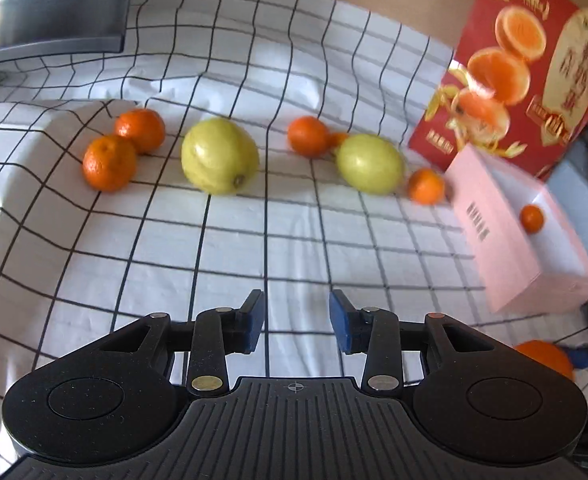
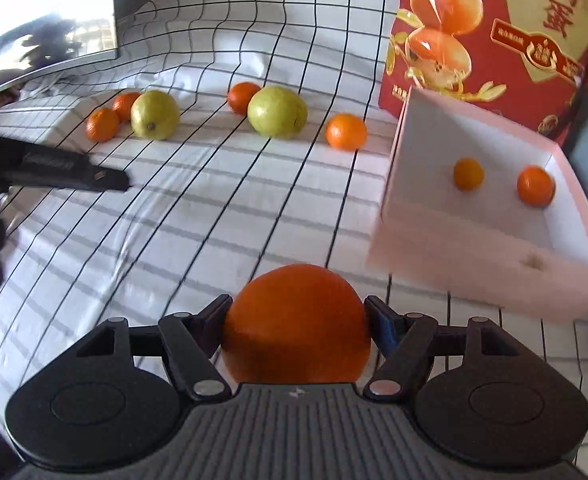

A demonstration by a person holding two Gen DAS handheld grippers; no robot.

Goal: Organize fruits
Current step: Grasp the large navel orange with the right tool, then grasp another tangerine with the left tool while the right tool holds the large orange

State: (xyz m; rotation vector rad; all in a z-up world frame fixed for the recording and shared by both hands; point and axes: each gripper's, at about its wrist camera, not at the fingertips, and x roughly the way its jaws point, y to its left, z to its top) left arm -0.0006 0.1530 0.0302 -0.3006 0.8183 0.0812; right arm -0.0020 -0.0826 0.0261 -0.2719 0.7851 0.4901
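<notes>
Right tool [image 2: 297,320] pinches an orange [image 2: 296,324]; left tool [image 1: 297,320] stands spread, empty.

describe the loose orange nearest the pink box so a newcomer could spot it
Start at the open pink cardboard box on the white black-grid tablecloth. Just off its far left corner sits a small round orange mandarin. It lies alone, right of a yellow-green lemon, touching nothing.
</notes>
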